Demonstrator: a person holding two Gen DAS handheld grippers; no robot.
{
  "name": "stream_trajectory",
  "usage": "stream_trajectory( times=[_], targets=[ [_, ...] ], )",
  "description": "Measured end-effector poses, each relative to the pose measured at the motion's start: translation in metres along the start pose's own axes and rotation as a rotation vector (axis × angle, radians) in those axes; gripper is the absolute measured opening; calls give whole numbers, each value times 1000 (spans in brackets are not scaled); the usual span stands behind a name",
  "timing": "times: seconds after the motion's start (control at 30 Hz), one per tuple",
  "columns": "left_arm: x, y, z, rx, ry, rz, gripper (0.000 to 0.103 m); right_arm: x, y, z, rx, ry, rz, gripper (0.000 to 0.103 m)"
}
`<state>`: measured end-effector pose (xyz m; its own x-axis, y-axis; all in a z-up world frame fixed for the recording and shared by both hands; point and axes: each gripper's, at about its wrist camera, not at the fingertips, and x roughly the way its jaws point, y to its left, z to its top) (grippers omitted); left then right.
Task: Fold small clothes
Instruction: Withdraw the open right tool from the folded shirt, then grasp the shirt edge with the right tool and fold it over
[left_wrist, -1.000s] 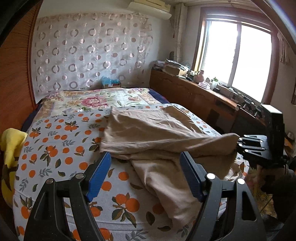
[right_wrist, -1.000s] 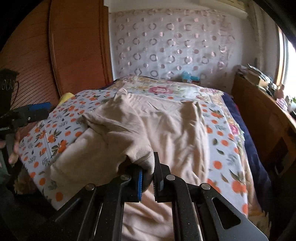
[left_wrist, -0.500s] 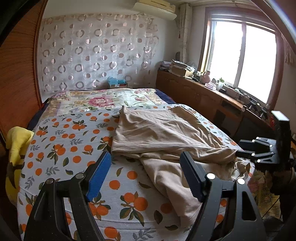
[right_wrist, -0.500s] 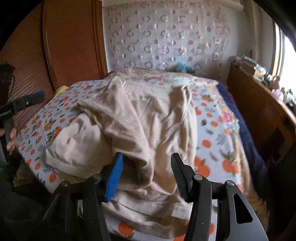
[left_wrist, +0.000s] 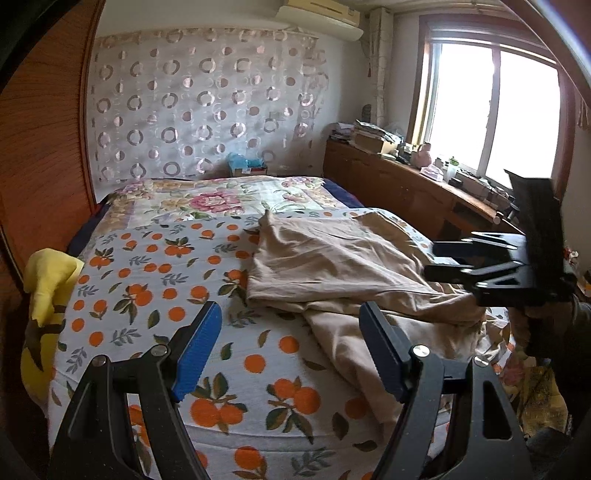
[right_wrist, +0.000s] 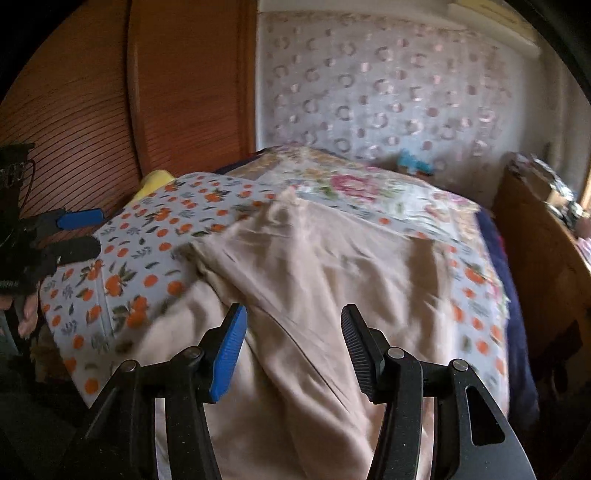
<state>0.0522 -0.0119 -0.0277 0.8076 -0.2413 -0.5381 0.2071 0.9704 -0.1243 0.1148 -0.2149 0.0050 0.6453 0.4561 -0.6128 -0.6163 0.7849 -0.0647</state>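
Right tool (right_wrist: 290, 350) just opened above beige garment (right_wrist: 314, 280), nothing gripped.

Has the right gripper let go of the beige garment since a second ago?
Yes. The right gripper has just opened its jaws; the beige garment lies loose on the orange-print bedspread, no longer pinched, and the gripper has drawn back from it.

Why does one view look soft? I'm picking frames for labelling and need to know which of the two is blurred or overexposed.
Right wrist view: motion-smeared, the beige garment and orange-print bedspread streaked, wall pattern soft. Left wrist view: sharp on the garment, but the window is blown out white. Both bend straight lines, fisheye-style.
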Motion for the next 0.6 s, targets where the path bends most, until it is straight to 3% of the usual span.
stream_trajectory(
  times=[0.33, 0.6],
  targets=[
    [-9, 24, -7, -39, -6, 33, 77, 102, 38, 52, -118, 140, 128, 55],
    [-12, 32, -14, -54, -4, 34, 77, 164, 72, 63, -219, 251, 132, 55]
  ],
)
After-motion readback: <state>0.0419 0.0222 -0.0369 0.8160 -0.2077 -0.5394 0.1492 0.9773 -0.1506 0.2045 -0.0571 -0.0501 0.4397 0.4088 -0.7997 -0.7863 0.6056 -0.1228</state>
